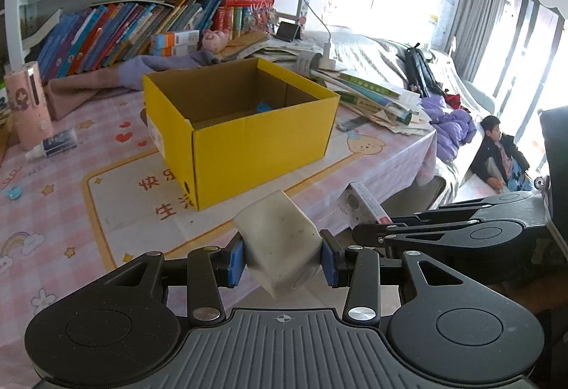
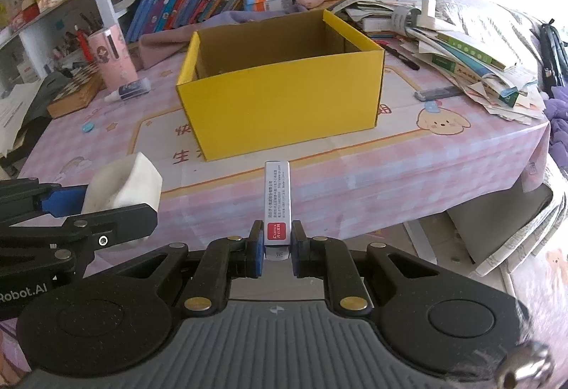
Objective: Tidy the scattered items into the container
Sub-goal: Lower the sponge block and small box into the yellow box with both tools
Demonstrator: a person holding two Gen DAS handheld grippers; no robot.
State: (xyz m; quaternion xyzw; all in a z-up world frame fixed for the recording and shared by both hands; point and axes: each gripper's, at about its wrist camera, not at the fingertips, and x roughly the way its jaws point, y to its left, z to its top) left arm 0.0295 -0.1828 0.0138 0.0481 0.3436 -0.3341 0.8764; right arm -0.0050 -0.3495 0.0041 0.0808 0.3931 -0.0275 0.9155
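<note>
An open yellow cardboard box [image 1: 245, 136] stands on the pink checked tablecloth; it also shows in the right wrist view [image 2: 284, 104]. My left gripper [image 1: 282, 255] is shut on a white block-shaped object [image 1: 280, 239], held above the table's front edge, short of the box. It shows from the side in the right wrist view [image 2: 122, 186]. My right gripper [image 2: 278, 247] is shut on a small white carton with a red label [image 2: 277, 200], held upright before the box. That carton shows in the left wrist view [image 1: 364, 204].
A small bottle [image 2: 131, 89] lies by a pink cylinder [image 2: 112, 57] left of the box, with a blue cap [image 2: 87, 127] nearer. A pen [image 2: 403, 58] and a dark flat strip [image 2: 438, 93] lie right of the box. Stacked papers [image 2: 479, 69] crowd the right; bookshelves stand behind.
</note>
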